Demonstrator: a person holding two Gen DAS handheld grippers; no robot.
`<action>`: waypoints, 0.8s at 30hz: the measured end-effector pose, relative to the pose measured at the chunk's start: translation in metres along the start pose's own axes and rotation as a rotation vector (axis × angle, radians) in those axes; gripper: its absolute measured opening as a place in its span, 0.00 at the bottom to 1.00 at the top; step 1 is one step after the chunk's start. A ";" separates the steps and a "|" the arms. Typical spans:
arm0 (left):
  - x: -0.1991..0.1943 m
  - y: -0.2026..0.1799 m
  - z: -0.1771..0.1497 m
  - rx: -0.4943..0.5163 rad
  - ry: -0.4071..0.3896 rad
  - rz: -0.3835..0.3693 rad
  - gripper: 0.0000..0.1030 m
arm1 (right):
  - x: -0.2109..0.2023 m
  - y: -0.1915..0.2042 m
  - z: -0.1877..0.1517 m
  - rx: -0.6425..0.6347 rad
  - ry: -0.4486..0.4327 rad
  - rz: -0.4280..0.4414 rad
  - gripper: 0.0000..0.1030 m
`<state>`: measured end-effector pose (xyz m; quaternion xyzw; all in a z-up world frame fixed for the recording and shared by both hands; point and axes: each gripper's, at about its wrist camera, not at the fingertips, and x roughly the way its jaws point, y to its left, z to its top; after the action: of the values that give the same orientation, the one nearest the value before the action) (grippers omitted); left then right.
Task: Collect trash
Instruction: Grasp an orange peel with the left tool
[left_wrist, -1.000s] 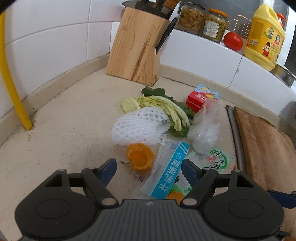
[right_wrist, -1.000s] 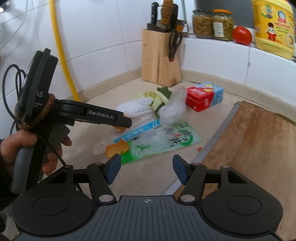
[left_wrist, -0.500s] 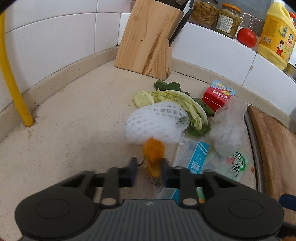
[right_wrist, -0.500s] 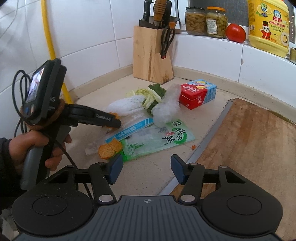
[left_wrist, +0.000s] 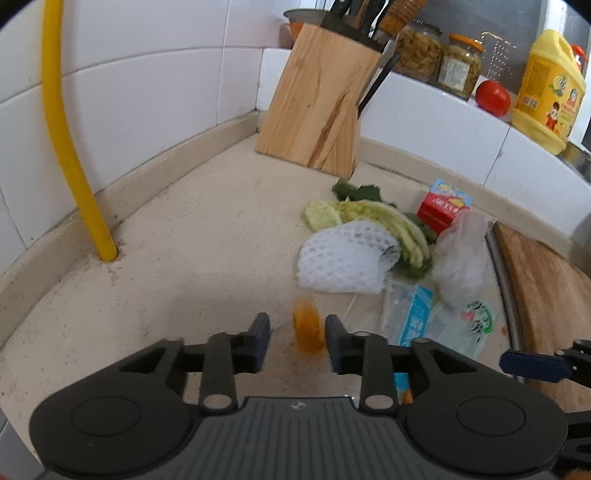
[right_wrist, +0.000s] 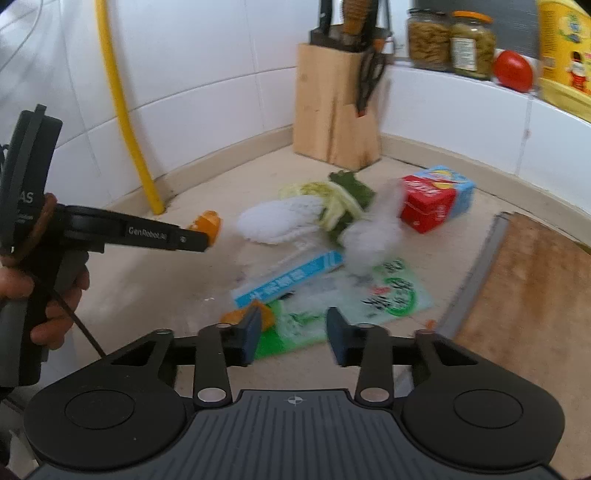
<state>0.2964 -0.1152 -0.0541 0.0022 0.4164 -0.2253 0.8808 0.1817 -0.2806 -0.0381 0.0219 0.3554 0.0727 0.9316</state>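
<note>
Opening around orange peel (left_wrist: 307, 329), seemingly touching one pad: left gripper (left_wrist: 295, 338); beside foam net (left_wrist: 343, 260). Right gripper (right_wrist: 291, 334) closing, empty.

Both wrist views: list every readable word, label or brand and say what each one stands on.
"GenRobot.AI": side of the left gripper, seen from the right wrist.
"AS": only these letters show on the black device mounted on that gripper.
Blue-striped wrapper: Chinese characters, too blurred to read.
Green bag: Chinese characters, blurred.
Red carton, yellow bottle, jar label: print too small or blurred.
</note>
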 end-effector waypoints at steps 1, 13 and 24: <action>0.001 0.002 -0.001 -0.002 0.004 -0.002 0.29 | 0.005 0.003 0.002 -0.006 0.008 0.005 0.52; 0.017 0.013 0.002 0.005 0.012 -0.024 0.44 | 0.046 0.032 0.006 -0.068 0.071 0.020 0.65; 0.020 0.004 -0.009 0.091 0.022 -0.032 0.15 | 0.056 0.033 0.003 -0.065 0.119 0.020 0.32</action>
<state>0.3027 -0.1184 -0.0755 0.0380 0.4154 -0.2580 0.8714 0.2208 -0.2399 -0.0700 -0.0093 0.4072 0.0946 0.9084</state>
